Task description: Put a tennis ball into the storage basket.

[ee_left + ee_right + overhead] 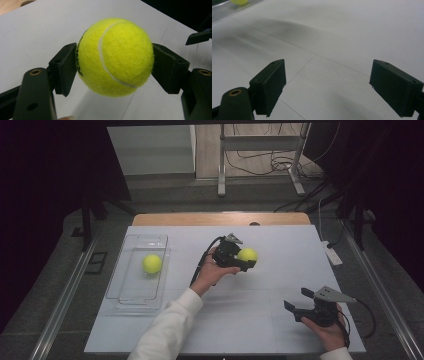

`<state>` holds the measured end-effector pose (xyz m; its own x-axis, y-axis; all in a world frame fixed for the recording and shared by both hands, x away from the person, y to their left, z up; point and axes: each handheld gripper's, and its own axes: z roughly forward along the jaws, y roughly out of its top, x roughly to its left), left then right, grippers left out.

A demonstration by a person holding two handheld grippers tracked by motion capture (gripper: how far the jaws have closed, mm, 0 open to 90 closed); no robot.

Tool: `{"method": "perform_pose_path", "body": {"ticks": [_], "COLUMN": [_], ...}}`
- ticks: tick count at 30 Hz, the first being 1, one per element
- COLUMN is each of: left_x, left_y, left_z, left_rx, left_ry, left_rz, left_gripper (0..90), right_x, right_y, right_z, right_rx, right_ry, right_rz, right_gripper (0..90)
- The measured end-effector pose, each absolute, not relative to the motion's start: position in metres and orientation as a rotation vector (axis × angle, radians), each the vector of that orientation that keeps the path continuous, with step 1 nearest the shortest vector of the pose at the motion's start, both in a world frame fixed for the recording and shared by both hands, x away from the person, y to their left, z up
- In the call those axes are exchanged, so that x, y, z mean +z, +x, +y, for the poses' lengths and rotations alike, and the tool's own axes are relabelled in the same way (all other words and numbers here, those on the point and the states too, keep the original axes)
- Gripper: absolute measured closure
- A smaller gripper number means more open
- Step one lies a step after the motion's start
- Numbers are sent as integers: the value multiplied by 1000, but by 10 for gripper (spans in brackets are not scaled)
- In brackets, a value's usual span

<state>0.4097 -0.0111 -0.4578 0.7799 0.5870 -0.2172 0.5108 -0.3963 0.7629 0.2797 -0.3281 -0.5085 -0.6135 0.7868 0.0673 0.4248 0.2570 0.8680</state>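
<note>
A yellow tennis ball is held off the white table near its middle, with my left gripper shut on it. In the left gripper view both black pads press the sides of the ball, which casts a shadow on the table below. A second tennis ball lies in the clear plastic tray at the left. My right gripper rests low at the front right, jaws open with bare table between them.
The white table surface has a wooden strip along its far edge. A white power strip lies off the table's right edge. Metal frame legs and cables stand on the floor beyond. The tray's ball peeks in at the right gripper view's top left.
</note>
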Motion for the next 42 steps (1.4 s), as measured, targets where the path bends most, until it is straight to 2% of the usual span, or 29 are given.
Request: {"method": "perform_pose_path", "body": {"ticks": [42], "left_x": [-446], "left_y": [391], "left_z": [19], "left_rx": [162], "left_ry": [2008], "left_rz": [819], "left_gripper": [273], "right_x": [-509], "right_y": [279], "right_z": [-327], "right_rx": [1290], "right_ry": [1105], "right_rz": [2157], "right_gripper": [142]}}
